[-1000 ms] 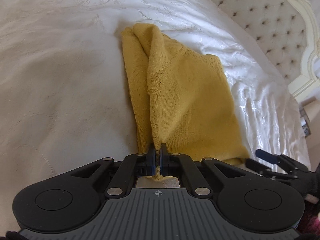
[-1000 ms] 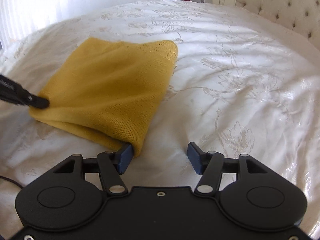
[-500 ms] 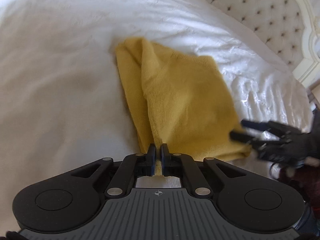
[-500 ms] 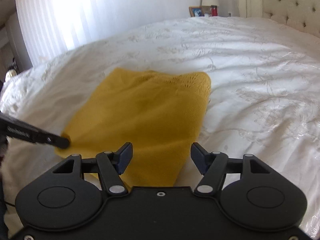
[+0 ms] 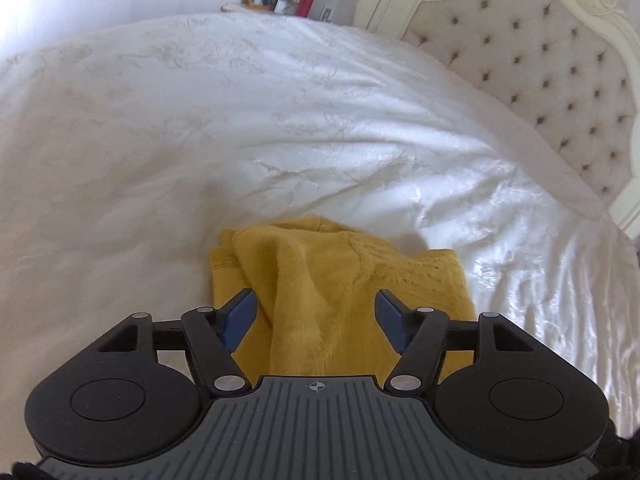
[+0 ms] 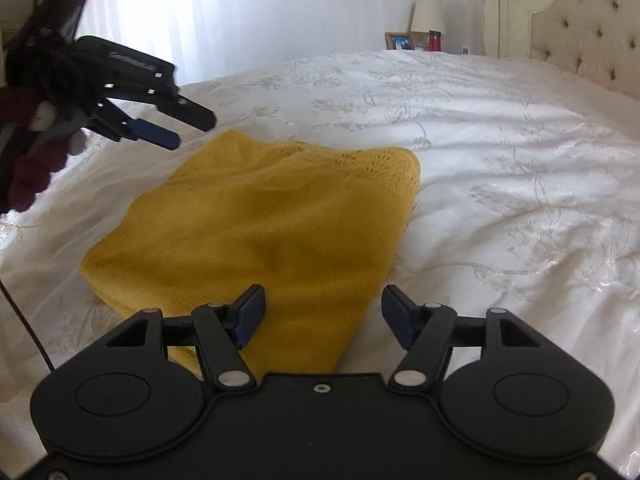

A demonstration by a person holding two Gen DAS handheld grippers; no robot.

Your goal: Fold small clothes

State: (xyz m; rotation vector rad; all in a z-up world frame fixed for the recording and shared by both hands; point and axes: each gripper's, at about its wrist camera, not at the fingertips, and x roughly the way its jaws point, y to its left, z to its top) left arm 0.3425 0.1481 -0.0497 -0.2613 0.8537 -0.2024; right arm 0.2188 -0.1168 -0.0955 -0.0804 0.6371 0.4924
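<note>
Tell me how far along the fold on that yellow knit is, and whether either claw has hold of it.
Done, by the look of it: the yellow knit lies on the white bedspread as a compact layered bundle. In hand: nothing. The left claw and right claw are both open, and neither grips it. Left: perhaps smoothing the bunched far edge; no other garment shows.

A wide bed covered with a white embroidered satin bedspread (image 6: 500,152) fills the room. A cream tufted headboard (image 5: 532,64) with a carved frame stands at right. Beyond it, a cream-shaded lamp (image 6: 428,12), framed photo (image 6: 398,42) and red candle (image 6: 435,40). Bright daylight glows through white sheer curtains (image 6: 160,12).
</note>
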